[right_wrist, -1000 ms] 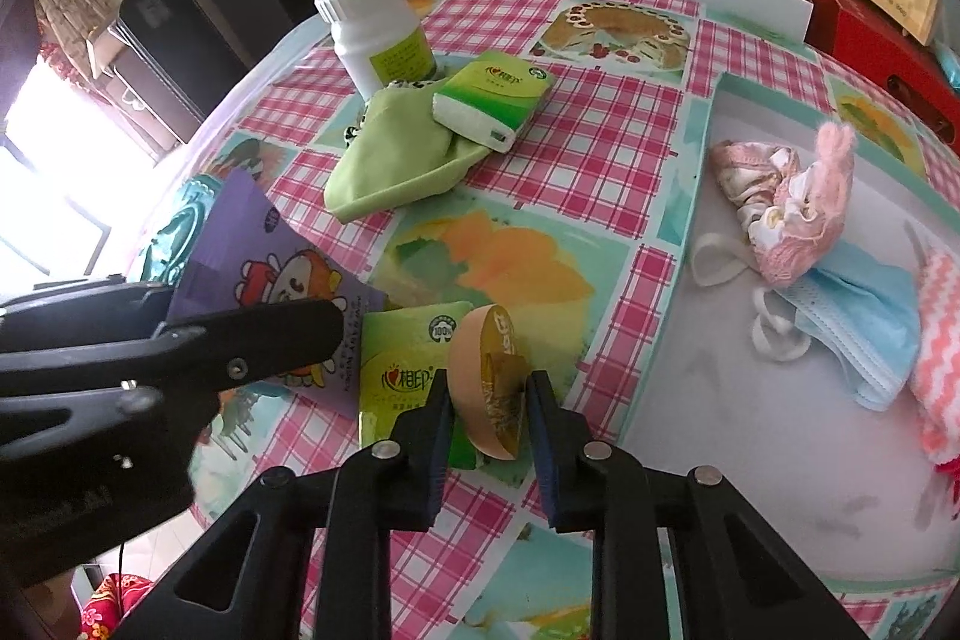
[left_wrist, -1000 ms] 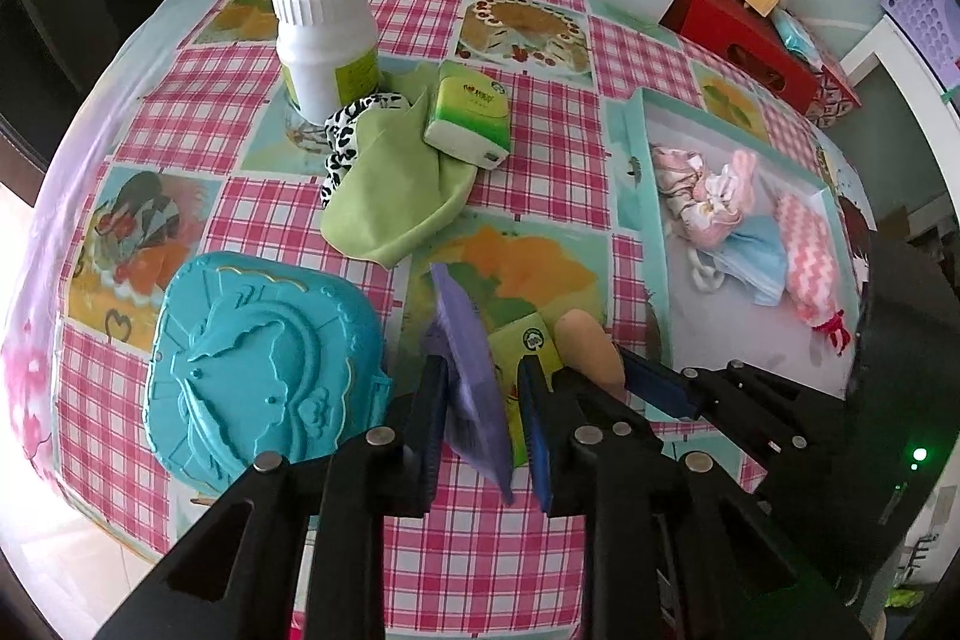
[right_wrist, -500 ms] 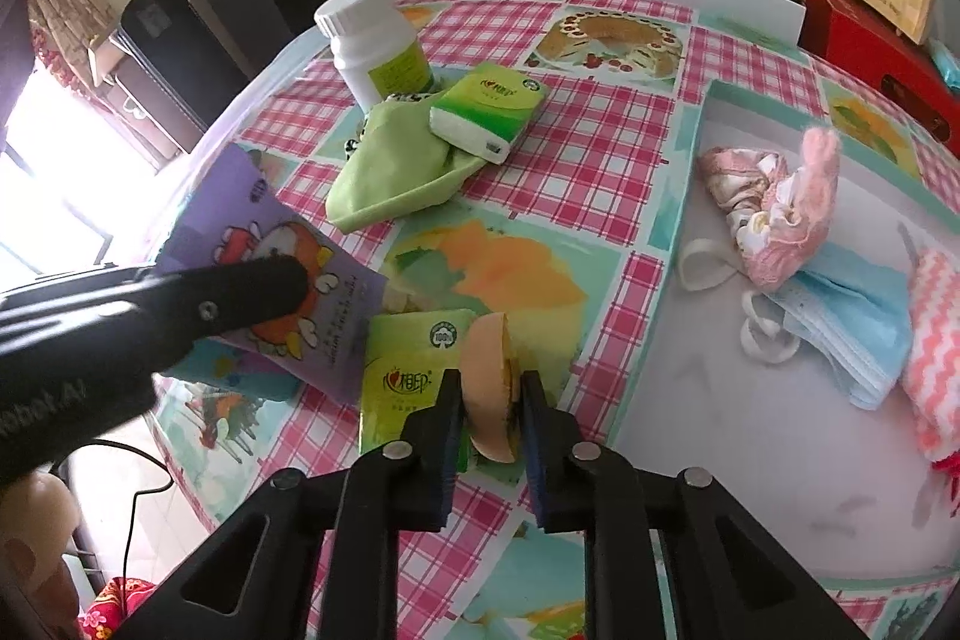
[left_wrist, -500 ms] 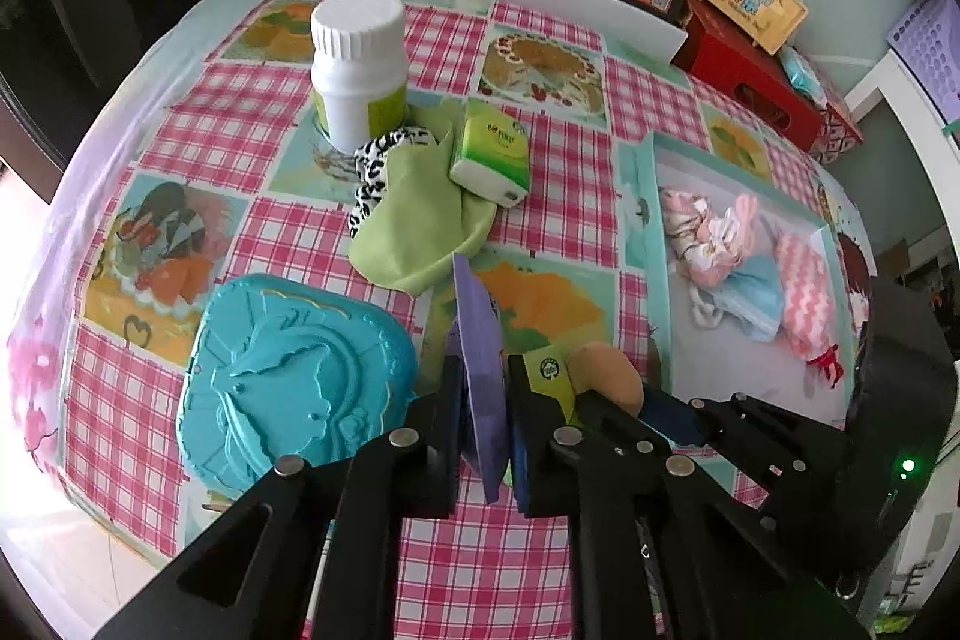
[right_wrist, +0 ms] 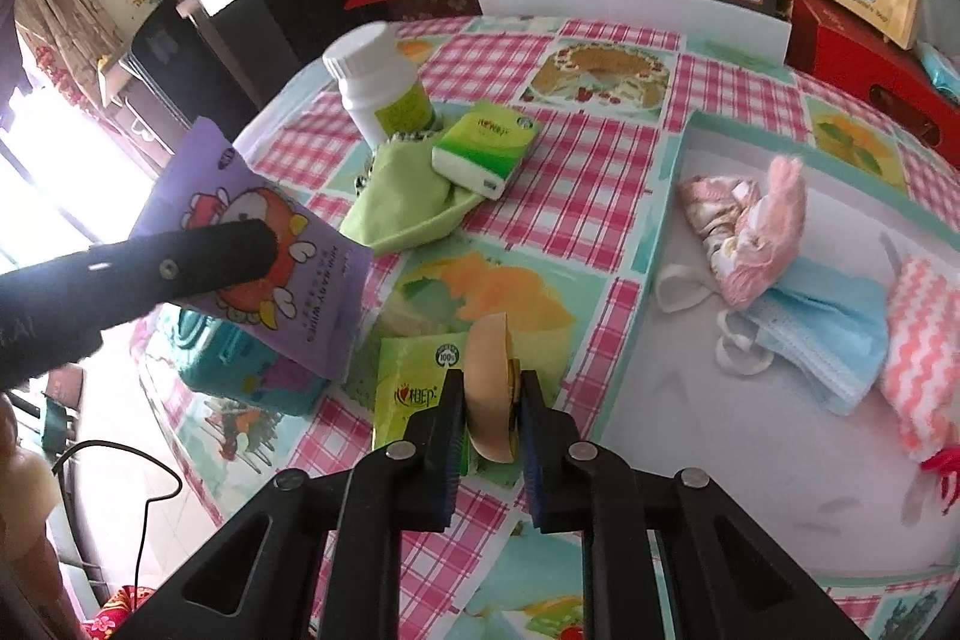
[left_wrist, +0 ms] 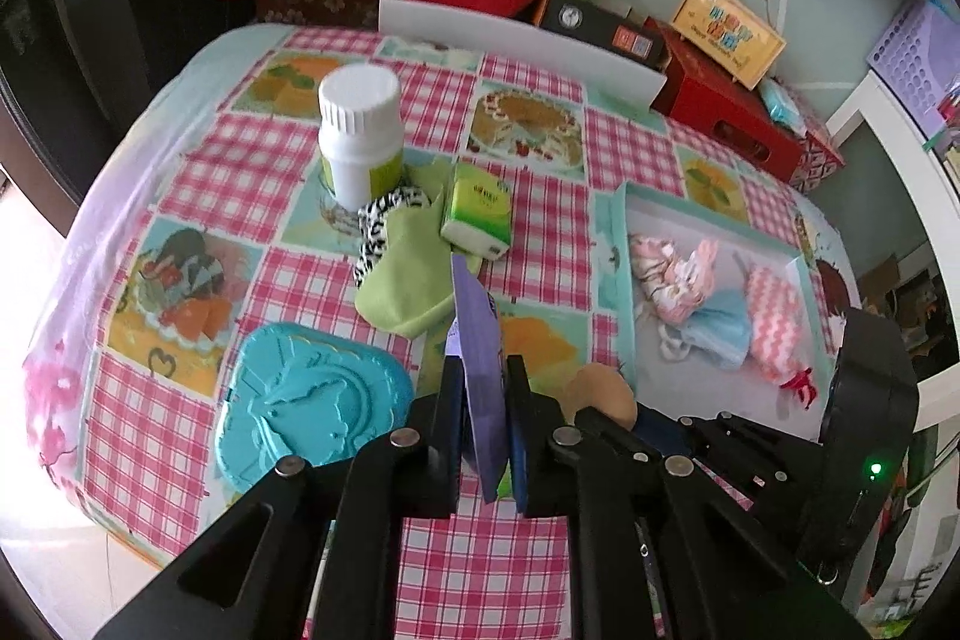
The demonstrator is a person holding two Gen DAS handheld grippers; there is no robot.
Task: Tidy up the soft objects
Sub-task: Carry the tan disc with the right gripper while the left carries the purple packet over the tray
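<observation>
The left hand-held gripper (left_wrist: pixel 486 418) is clamped on a purple wipes pack (left_wrist: pixel 477 340), holding it edge-up above the near part of the checked surface (left_wrist: pixel 240 160); in the right wrist view the same pack (right_wrist: pixel 264 256) shows its cartoon face, pinched at the left. The right hand-held gripper (right_wrist: pixel 492 424) is closed on a tan sponge (right_wrist: pixel 489 388), which stands on edge between its fingers just above a green packet (right_wrist: pixel 414 388) lying on the surface. Farther off lie a green cloth (right_wrist: pixel 402 202) with a green tissue pack (right_wrist: pixel 486 148) resting on it, beside a white bottle (right_wrist: pixel 381 88). A teal case (left_wrist: pixel 306 400) sits near left. On the right, a tray (right_wrist: pixel 672 172) holds a pink plush (right_wrist: pixel 756 226), a blue mask (right_wrist: pixel 822 322) and a pink zigzag cloth (right_wrist: pixel 924 340), touching one another
</observation>
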